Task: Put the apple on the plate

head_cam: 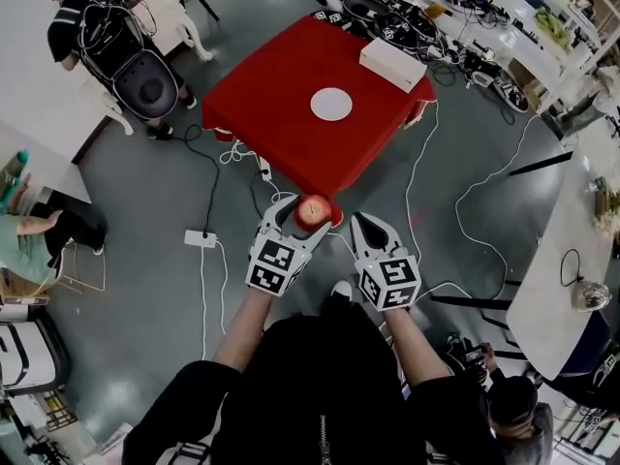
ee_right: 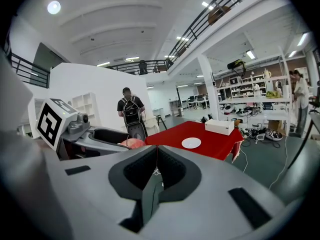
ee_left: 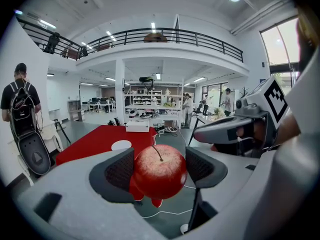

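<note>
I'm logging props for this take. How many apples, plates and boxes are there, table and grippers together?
Apple: 1, in the left gripper
Plate: 1, on the red table
Box: 1, same table
Total: 3

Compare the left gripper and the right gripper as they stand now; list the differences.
The left gripper holds the apple between its jaws; the right gripper holds nothing. The left gripper's jaws are kept apart by the fruit; the right gripper's jaws are closed against each other. Shared: both point toward the red table with the white plate and are short of it.
</note>
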